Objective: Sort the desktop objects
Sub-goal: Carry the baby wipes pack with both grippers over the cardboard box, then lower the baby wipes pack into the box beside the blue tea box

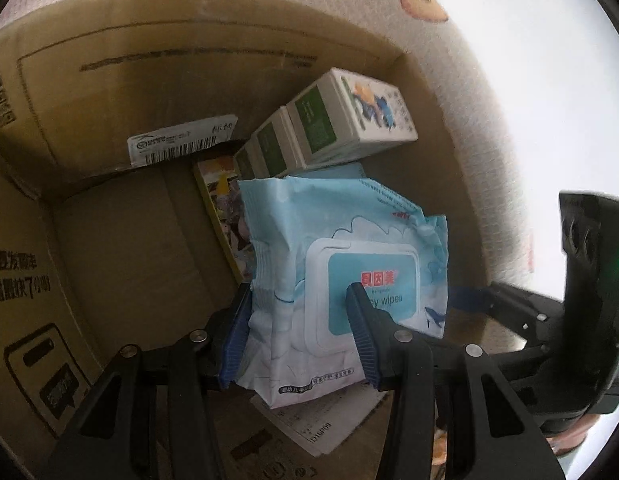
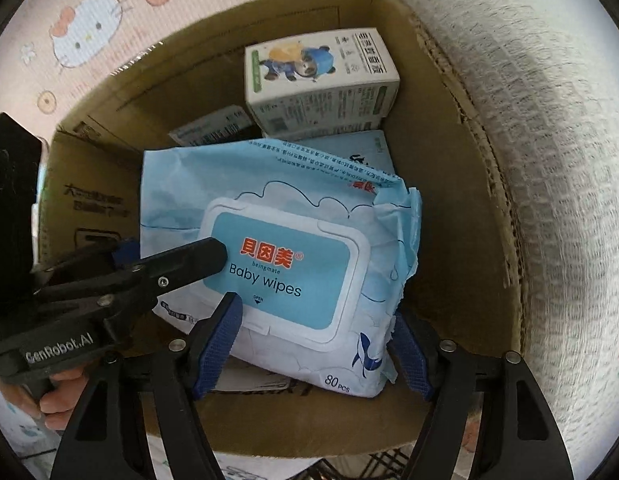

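The wipes pack [image 2: 293, 256] is a soft, pale-blue pouch printed with white clouds and a small dark-blue whale near one corner. A white-framed flip lid sits in its top face, with a light-blue panel carrying red Chinese characters, "Baby wipes" and a small "OPEN" mark; "80 PCS" is printed near the bottom edge. Its crimped end seams are crumpled, one of them folded up at the right.

The pack is inside an open cardboard box [image 2: 449, 184], tilted rather than flat, over a printed paper slip [image 1: 329, 420] on the box floor. Behind it stands a white-and-green carton [image 2: 321, 80] with a cartoon figure, on top of a flat light-blue item [image 2: 365, 148]. From the left wrist view a yellow-edged book-like thing [image 1: 225, 216] leans just beside the pack.

The left gripper [image 1: 301, 328] is clamped on the pack's near side, one blue pad on its side wall and the other finger pressed on the lid. The right gripper [image 2: 313, 344] straddles the pack's near end with jaws wide; its left pad touches the lid edge, while the right pad seems to sit just beside the pouch, though the crumpled seam hides the contact.
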A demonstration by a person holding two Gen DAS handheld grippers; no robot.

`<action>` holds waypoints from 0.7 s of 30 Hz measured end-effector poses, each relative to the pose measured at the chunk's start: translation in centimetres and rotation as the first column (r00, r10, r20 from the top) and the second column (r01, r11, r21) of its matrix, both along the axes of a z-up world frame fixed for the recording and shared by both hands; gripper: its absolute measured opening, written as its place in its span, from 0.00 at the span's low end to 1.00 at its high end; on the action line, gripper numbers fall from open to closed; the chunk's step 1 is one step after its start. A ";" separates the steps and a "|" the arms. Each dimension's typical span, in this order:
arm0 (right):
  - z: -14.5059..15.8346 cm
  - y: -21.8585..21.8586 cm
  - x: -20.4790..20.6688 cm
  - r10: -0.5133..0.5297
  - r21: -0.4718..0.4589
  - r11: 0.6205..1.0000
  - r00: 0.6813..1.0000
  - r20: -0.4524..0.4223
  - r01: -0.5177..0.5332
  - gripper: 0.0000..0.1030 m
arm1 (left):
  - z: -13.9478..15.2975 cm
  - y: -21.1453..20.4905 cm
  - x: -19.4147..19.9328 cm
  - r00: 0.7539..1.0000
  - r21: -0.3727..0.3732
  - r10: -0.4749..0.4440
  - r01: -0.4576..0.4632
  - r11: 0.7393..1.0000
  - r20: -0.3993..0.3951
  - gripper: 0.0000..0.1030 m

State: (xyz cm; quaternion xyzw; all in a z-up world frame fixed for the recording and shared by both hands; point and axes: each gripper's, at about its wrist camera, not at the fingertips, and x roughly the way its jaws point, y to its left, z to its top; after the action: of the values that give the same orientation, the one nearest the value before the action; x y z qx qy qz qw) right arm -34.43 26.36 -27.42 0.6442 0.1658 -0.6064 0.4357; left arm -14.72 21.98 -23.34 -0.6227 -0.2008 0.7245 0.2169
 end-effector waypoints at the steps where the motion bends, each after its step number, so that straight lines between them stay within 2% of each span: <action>1: -0.2 -0.1 -0.1 0.004 0.013 1.000 1.000 -0.002 -0.004 0.65 | -0.2 0.1 0.0 1.000 -0.010 -0.004 0.005 1.000 0.007 0.50; 6: -1.2 -0.6 0.0 0.046 0.070 0.997 0.998 -0.038 -0.043 0.63 | -1.4 0.3 -0.3 0.998 0.003 -0.014 0.014 1.000 0.065 0.49; 11: -1.8 -1.2 0.2 0.095 0.112 0.990 0.993 -0.068 -0.087 0.60 | -2.4 -0.1 -0.1 0.993 0.020 0.000 -0.003 1.000 0.117 0.44; 17: -2.5 -1.1 -0.1 0.104 0.132 0.987 0.993 -0.049 -0.097 0.57 | -2.8 0.1 -0.1 0.989 0.000 -0.011 0.011 1.000 0.145 0.44; 21: -3.0 -1.2 0.1 0.127 0.160 0.980 0.990 -0.058 -0.117 0.57 | -4.0 0.0 0.0 0.976 0.005 -0.008 0.007 1.000 0.217 0.44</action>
State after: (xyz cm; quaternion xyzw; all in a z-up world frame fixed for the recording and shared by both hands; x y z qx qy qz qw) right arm -34.30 25.19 -30.38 0.6442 0.2667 -0.5851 0.4143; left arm -14.71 21.97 -27.31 -0.6983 -0.2225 0.6510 0.1977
